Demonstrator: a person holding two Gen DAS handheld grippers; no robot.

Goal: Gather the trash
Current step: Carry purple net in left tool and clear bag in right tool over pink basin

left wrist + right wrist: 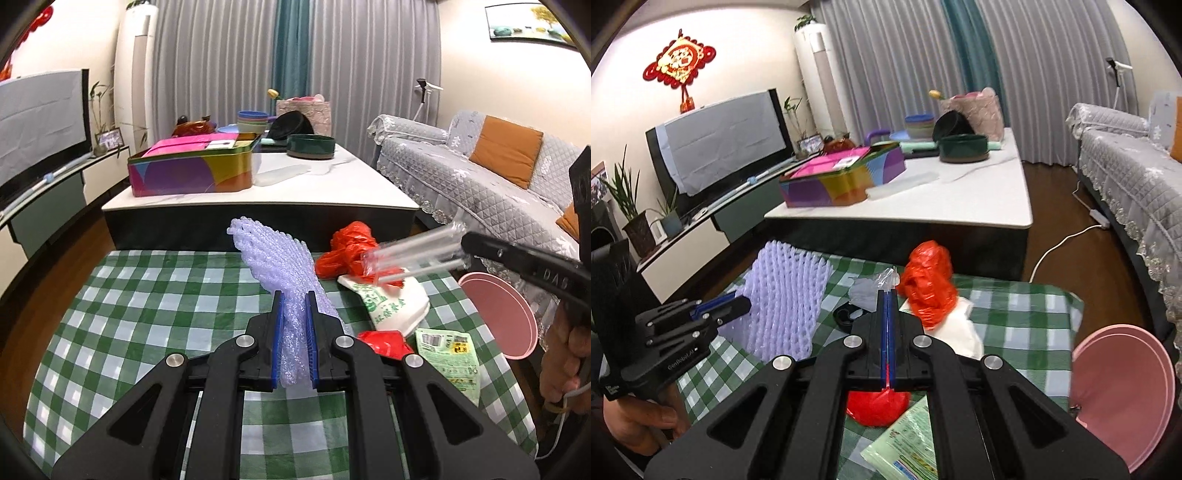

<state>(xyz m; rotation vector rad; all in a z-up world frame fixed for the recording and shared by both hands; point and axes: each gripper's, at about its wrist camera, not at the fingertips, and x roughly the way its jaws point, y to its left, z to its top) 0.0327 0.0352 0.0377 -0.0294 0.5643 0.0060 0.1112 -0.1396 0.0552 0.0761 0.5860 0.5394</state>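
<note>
Grippers as you hold them: left gripper point(294, 295) clamps lavender foam fruit-netting sleeve point(275, 254); right gripper point(887, 295) pinches crinkled clear plastic wrapper point(413, 254).

left tool point(294, 299) gripping foam net point(275, 254), perhaps lifted

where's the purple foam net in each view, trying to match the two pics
Left wrist: the purple foam net stands at centre, pinched between the left gripper fingers, rising toward the table's far edge.
Right wrist: the net is left of centre, held by the left gripper coming in from the left.
Shared landmark: the crumpled red plastic bag, right of the net in both.
</note>
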